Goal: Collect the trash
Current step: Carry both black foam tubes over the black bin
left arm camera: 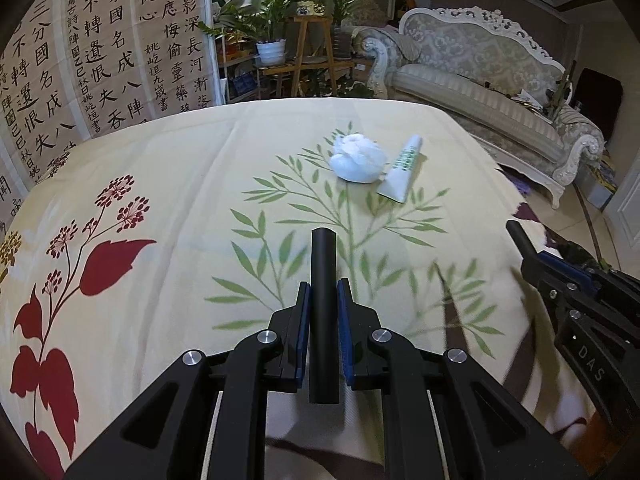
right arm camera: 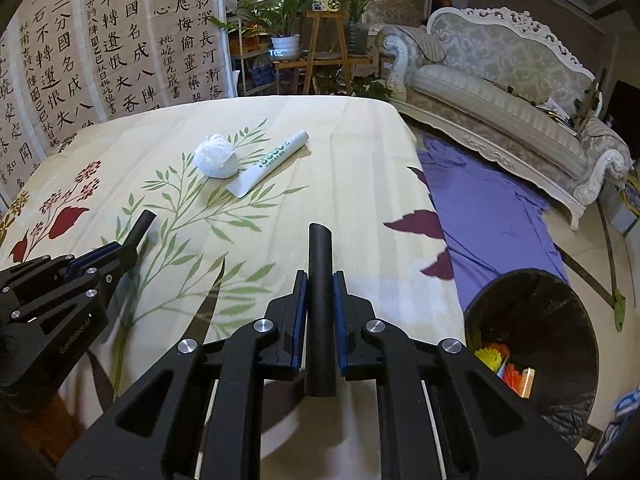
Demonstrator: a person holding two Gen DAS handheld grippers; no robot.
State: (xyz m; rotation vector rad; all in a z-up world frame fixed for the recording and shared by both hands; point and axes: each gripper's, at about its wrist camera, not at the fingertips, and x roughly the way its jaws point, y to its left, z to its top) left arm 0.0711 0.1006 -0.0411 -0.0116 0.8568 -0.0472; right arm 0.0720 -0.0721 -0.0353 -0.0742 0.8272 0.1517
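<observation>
Left claw (left arm camera: 324, 292) clamps a black tube (left arm camera: 323, 312); right claw (right arm camera: 320, 286) grips another black tube (right arm camera: 320, 312), rear ends cut off. Far on the surface (left arm camera: 168, 184): tissue ball (left arm camera: 357, 157) touching toothpaste tube (left arm camera: 402, 168). Bin (right arm camera: 536, 340) near right, contents unclear.

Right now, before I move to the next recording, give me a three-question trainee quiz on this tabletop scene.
1. True or false: the crumpled white tissue lies right beside the white tube on the floral tablecloth.
2. Where does the black bin stand? A) on the table B) on the floor by the table's edge C) on the sofa
3. Fill in: each of the left gripper and right gripper has its jaws closed on a black ____.

Key: 1 true; 2 B; 3 rod
</observation>
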